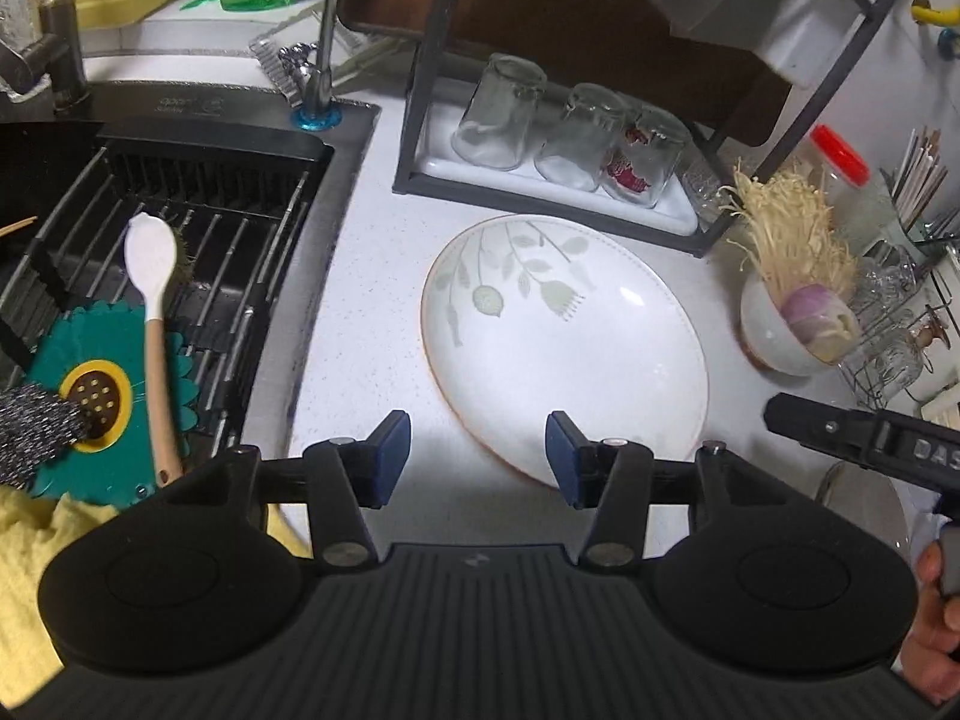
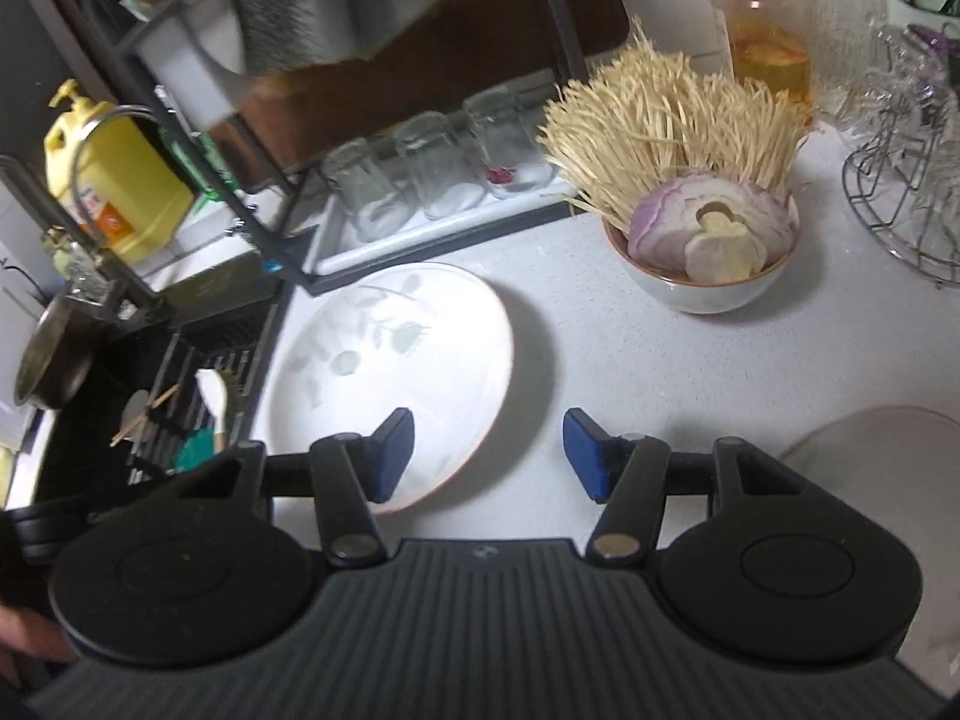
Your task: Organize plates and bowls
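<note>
A white oval plate with a green leaf pattern point(image 1: 570, 348) lies on the white counter; it also shows in the right wrist view point(image 2: 396, 372). My left gripper point(image 1: 478, 459) is open and empty just above the plate's near edge. My right gripper point(image 2: 488, 455) is open and empty, its left finger over the plate's right rim. A white bowl point(image 1: 774, 330) holding a cut onion and enoki mushrooms stands right of the plate, and shows in the right wrist view point(image 2: 702, 288). The edge of another pale plate point(image 2: 870, 450) shows at the lower right. The right gripper's body point(image 1: 870, 438) enters the left wrist view.
A black two-tier rack point(image 1: 540, 180) with upturned glasses stands behind the plate. A sink with a black drain rack point(image 1: 180, 252), a white spoon point(image 1: 150, 276) and a teal mat is at left. A red-lidded jar point(image 2: 762, 30) and a wire glass holder point(image 2: 900, 180) stand at right.
</note>
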{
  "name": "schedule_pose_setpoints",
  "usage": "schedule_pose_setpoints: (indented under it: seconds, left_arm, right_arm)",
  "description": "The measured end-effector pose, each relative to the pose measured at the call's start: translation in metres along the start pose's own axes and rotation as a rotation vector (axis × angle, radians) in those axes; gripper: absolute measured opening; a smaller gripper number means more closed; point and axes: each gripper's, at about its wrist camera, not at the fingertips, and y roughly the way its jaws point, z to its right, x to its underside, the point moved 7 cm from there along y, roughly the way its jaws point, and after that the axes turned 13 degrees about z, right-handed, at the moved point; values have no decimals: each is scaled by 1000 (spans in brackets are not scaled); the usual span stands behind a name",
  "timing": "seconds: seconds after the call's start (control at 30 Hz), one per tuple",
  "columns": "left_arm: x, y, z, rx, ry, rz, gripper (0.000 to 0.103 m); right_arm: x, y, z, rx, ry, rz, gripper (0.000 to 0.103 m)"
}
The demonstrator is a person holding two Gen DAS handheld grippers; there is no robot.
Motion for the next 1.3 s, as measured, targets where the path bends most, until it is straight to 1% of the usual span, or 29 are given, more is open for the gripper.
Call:
schedule_pose_setpoints:
  seconds: [0.2,0.23,0.27,0.4,0.47,0.67,0.7,0.73,0.77,0.8,0.83,0.9,0.97,1.07,1.2,1.3]
  left_arm:
    - [-2,29,-6,-25,-15,-8,56]
    - [-1,35,-8,-28,-21,-12,56]
    - [0,40,-10,-37,-29,-21,56]
    - [3,57,-14,-36,-60,-49,56]
    - [2,61,-14,-39,-51,-42,55]
    - [-3,68,-13,-25,-41,-29,54]
    - [-4,69,-12,-25,-38,-25,54]
    - [-4,70,-12,-23,-35,-23,49]
    - [-5,71,-11,-22,-34,-22,44]
    - [-5,72,-11,-16,-38,-22,43]
    - [-5,73,-11,-4,-46,-24,39]
    - [-5,73,-10,-3,-49,-23,39]
    - [-5,72,-12,6,-56,-24,36]
    - [-3,68,-16,31,-109,-41,36]
    - [-1,57,-14,38,-96,-43,36]
    - [0,47,-16,48,-114,-54,36]
  right_arm:
    - [0,38,9,11,-20,-18,58]
    - [1,44,9,13,-23,-21,53]
    - [1,49,10,12,-28,-26,52]
    - [4,63,10,10,-35,-37,51]
    - [5,69,12,13,-35,-38,48]
    - [11,84,12,-29,-26,-48,29]
    - [11,85,10,-40,-29,-45,23]
    - [11,86,8,-49,-33,-43,18]
    - [10,87,6,-57,-36,-43,16]
    - [10,87,4,-64,-36,-44,15]
    - [10,88,3,-64,-37,-43,15]
    - [10,89,3,-70,-35,-43,15]
    - [10,88,4,-76,-36,-49,14]
    - [10,83,3,-71,-53,-65,14]
    - [10,71,-1,-77,-70,-65,14]
    - [11,61,-3,-80,-55,-84,14]
